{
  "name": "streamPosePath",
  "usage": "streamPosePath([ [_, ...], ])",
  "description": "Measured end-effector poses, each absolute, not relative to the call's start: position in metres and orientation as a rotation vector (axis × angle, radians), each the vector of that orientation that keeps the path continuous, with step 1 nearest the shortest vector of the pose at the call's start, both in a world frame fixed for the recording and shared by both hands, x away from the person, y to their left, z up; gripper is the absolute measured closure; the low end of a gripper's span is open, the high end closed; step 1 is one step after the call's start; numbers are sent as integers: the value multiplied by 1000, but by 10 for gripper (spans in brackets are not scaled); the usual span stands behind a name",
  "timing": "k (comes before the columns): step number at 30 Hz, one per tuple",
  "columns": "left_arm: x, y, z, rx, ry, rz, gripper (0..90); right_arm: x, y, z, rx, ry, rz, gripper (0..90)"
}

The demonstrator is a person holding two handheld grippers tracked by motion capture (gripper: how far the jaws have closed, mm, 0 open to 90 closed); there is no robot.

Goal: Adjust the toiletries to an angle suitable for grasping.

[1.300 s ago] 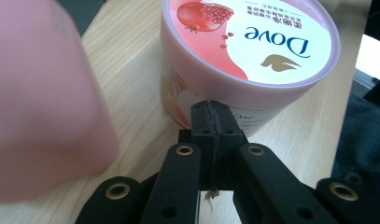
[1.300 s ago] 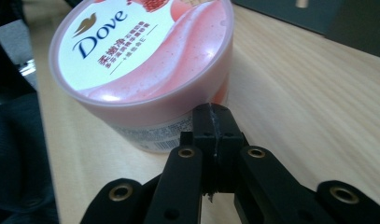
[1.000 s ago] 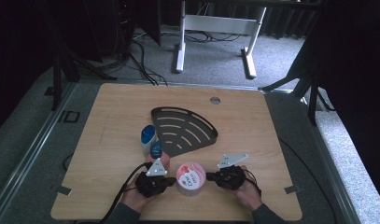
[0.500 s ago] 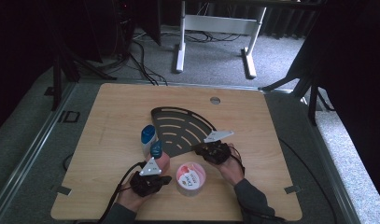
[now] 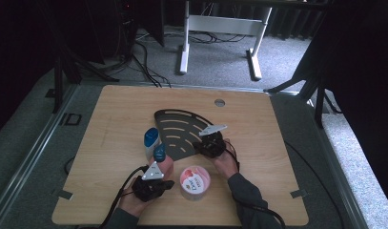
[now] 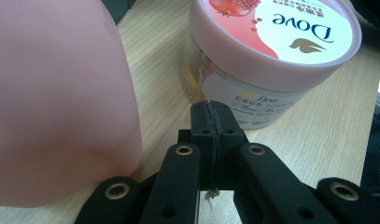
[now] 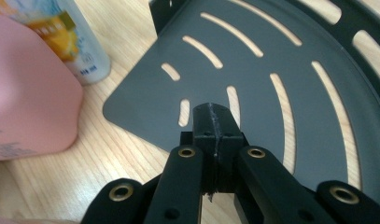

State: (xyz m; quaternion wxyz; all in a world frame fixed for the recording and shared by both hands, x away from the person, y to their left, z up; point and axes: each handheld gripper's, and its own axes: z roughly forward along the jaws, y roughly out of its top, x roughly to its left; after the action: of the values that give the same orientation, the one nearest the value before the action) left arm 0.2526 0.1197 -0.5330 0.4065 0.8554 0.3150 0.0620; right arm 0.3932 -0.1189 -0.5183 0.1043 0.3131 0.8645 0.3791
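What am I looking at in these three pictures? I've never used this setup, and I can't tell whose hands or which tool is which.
No robot arm here: a person at a wooden table holds a tool in each hand. The high view looks down from above. There, the left hand-held gripper sits near the front edge and the right hand-held gripper reaches over a dark slotted corner shelf.

The other two pictures come from cameras riding on each tool, looking along its black jaws. Both pairs of jaws are shut and hold nothing.

On the table are a Dove jar with a pink lid, a pink bottle with a blue cap, and a white bottle beside it.
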Motion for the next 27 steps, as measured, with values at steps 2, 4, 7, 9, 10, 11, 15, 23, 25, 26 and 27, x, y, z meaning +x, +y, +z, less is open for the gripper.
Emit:
streamPosePath([
  [2,253,120,-533,2157,794,155,895,393,-119,-519,926,2557,1112,900],
  [4,253,120,-533,2158,794,155,895,392,-119,-519,922,2562,1102,900],
  [7,253,120,-533,2158,795,155,895,391,-120,-518,912,2564,1067,900],
  [9,252,120,-533,2159,794,155,894,390,-123,-517,905,2558,1043,900],
  [10,252,120,-533,2158,796,155,894,389,-125,-517,901,2558,1039,900],
  [11,253,120,-533,2158,796,154,894,389,-128,-517,909,2556,1035,900],
  [15,253,120,-534,2163,797,151,893,386,-142,-516,939,2548,1019,900],
  [23,253,119,-534,2167,798,152,892,378,-167,-513,946,2536,959,900],
  [25,253,119,-535,2164,802,155,891,378,-174,-513,953,2528,965,900],
  [26,253,119,-534,2164,804,158,890,378,-176,-513,952,2529,964,900],
  [27,253,120,-534,2163,808,159,889,378,-177,-513,955,2529,964,900],
])
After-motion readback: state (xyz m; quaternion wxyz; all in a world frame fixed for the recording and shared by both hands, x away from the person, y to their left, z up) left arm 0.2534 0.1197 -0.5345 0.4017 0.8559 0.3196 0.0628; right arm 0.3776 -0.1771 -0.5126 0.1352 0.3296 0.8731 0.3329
